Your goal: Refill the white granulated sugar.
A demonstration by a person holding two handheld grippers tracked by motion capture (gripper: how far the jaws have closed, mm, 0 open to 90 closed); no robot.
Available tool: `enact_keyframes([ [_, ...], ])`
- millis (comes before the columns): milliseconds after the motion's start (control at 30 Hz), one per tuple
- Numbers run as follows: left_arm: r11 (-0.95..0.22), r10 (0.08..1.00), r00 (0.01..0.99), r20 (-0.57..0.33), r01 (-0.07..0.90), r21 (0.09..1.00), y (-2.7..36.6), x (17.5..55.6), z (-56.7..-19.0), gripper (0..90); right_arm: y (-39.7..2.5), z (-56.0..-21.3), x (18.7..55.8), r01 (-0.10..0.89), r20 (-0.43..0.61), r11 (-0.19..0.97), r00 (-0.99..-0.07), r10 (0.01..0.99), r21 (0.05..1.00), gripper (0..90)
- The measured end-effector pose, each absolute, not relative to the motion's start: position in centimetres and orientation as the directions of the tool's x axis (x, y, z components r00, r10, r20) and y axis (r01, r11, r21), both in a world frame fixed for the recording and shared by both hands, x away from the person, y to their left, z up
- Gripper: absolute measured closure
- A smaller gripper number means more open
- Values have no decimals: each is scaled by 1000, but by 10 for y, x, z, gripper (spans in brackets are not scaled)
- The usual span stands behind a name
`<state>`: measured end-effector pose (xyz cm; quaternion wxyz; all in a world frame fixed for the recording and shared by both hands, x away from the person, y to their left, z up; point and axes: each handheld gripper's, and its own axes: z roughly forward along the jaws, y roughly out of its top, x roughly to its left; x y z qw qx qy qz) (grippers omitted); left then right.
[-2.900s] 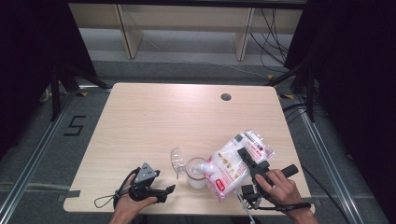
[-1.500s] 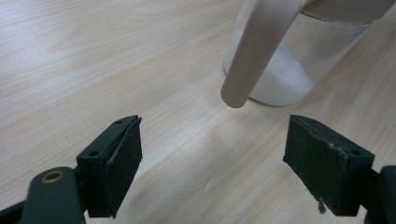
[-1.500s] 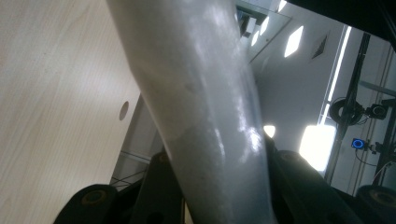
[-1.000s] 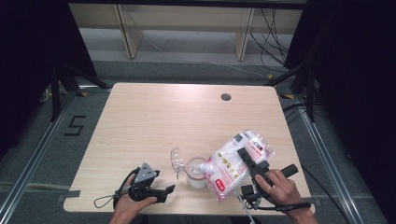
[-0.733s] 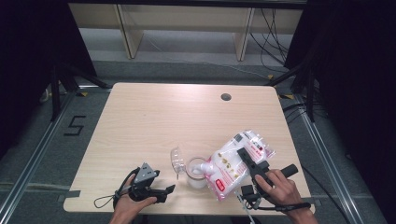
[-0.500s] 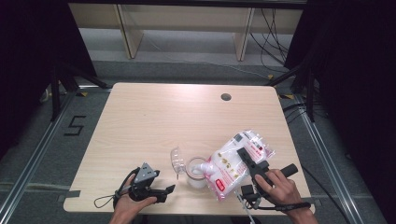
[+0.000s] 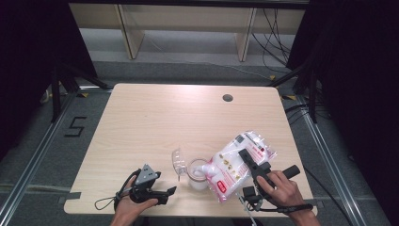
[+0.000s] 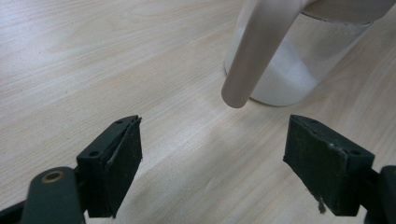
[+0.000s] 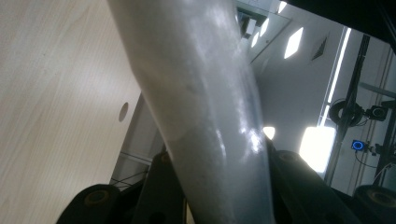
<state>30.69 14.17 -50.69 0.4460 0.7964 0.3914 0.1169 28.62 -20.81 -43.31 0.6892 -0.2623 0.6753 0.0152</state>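
Pouring looks well under way, judging from how things lie around the cup [image 7: 198, 173], which stands near the front edge of the tabletop [image 7: 155, 117] and serves as the landmark here. Nearest the person, left of the cup and a little toward the front edge, the left tool [image 7: 165, 193] rests low with its jaws spread wide and nothing between them; in the left gripper view its pads [image 8: 116, 158] point at the cup [image 8: 299, 60], which already holds white grains up much of its clear wall. Right of the cup, the right tool [image 7: 248, 162] is clamped on the bag [image 7: 240, 162], and in the right gripper view the bag [image 9: 205, 107] runs up between the closed jaws. The bag is tilted so its lower end leans over the cup's mouth, touching or just above the rim; I cannot tell which. Just left of the cup and slightly behind it lies a clear lid [image 7: 177, 160], off and apart. By my reading, filling is partly done; what remains is to finish the pour, right the bag, set it down and perhaps close the cup. Far behind the cup sits the cable hole [image 7: 227, 98].
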Motion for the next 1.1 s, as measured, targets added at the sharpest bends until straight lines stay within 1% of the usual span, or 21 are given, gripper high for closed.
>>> enact_keyframes([
  [67, -296, 728, 666, -163, 519, 802, 142, 307, -507, 186, -208, -433, 287, -379, -938, 859, 97, -333, -344, 751],
  [600, -296, 728, 666, -162, 519, 802, 142, 307, -507, 186, -208, -433, 286, -376, -938, 861, 87, -335, -342, 767],
  [633, -296, 728, 666, -162, 519, 802, 142, 307, -507, 186, -209, -434, 286, -374, -945, 870, 73, -319, -322, 768],
  [667, -296, 728, 666, -163, 519, 802, 142, 307, -507, 186, -208, -433, 286, -376, -938, 861, 88, -335, -342, 768],
  [700, -296, 728, 666, -163, 519, 802, 142, 307, -507, 186, -208, -433, 286, -376, -938, 861, 88, -335, -342, 768],
  [733, -297, 728, 667, -161, 518, 802, 142, 307, -507, 186, -209, -434, 286, -374, -945, 870, 73, -318, -322, 769],
  [800, -303, 726, 670, -155, 513, 803, 142, 307, -507, 186, -209, -434, 286, -374, -945, 870, 73, -318, -322, 770],
  [833, -307, 724, 673, -151, 509, 804, 143, 307, -507, 186, -209, -434, 286, -374, -945, 870, 73, -318, -322, 770],
  [867, -305, 725, 672, -152, 511, 804, 143, 307, -507, 186, -208, -433, 286, -377, -938, 861, 89, -334, -342, 770],
  [1100, -305, 725, 672, -152, 510, 804, 143, 307, -507, 186, -208, -433, 286, -379, -939, 861, 87, -331, -339, 772],
])
